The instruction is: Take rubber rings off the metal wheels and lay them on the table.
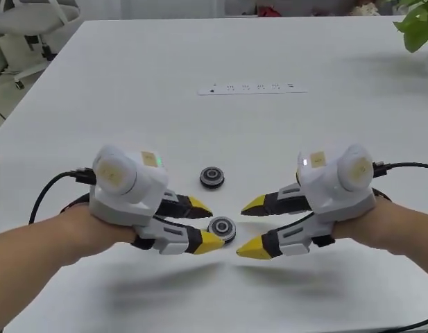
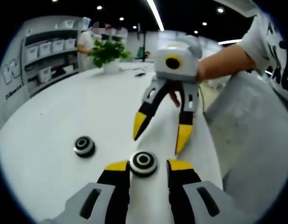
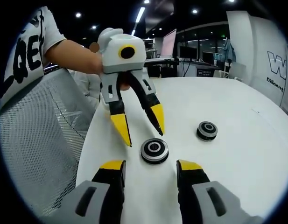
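Both grippers sit low in frame, jaws spread, gripping nothing. Left gripper (image 1: 214,223) brackets the near metal wheel (image 1: 221,227) at lower centre; right gripper (image 1: 242,229) faces it, just beside. Second wheel (image 1: 211,177) lies mid-frame on the white table (image 1: 269,48). Risk: a one-sided pinch skids the loose wheel away. A left jaw tip covers part of the near wheel; I cannot tell rubber from metal.

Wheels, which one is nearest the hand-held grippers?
The near wheel, between the left hand-held gripper and right hand-held gripper; the other wheel lies farther back.
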Tool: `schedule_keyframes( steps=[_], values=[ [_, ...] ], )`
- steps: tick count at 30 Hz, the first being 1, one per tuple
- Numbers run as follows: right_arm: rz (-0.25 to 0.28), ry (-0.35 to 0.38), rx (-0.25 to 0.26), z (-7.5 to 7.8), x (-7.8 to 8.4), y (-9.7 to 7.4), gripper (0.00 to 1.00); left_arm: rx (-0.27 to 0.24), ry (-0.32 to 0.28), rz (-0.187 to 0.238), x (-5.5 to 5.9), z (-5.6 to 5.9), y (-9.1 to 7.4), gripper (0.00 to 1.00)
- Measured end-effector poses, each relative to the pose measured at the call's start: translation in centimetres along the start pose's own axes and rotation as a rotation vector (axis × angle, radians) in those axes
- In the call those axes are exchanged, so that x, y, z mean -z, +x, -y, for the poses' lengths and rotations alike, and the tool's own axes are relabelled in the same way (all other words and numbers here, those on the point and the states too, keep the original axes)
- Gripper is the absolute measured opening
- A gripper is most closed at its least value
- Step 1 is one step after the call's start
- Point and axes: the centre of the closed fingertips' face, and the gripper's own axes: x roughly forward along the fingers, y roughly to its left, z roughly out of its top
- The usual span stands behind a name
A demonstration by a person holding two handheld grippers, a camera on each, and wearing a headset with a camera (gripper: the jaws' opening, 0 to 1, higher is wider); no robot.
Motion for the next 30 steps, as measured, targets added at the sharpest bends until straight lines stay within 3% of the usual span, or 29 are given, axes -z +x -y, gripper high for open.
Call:
schedule_keyframes(
  steps=[6,12,17,21,30],
  values=[
    [0.001,0.007,0.000,0.0,0.1,0.0,0.41,-0.017,-0.005,-0.011,0.1,-0.5,0.6,0.28],
    [-0.003,0.008,-0.002,0.0,0.2,0.1,0.41,-0.012,0.008,-0.027,0.3,-0.3,1.1,0.22],
    [-0.002,0.012,0.000,0.0,0.2,0.1,0.40,-0.055,0.012,-0.033,0.3,-1.0,1.1,0.15],
    [0.032,0.050,-0.002,-0.1,-0.2,0.2,0.40,-0.069,0.042,-0.033,0.4,-0.9,1.2,0.15],
    [0.058,0.080,0.015,0.1,-0.5,0.6,0.39,-0.102,0.029,-0.025,0.4,-0.9,1.2,0.14]
  ],
)
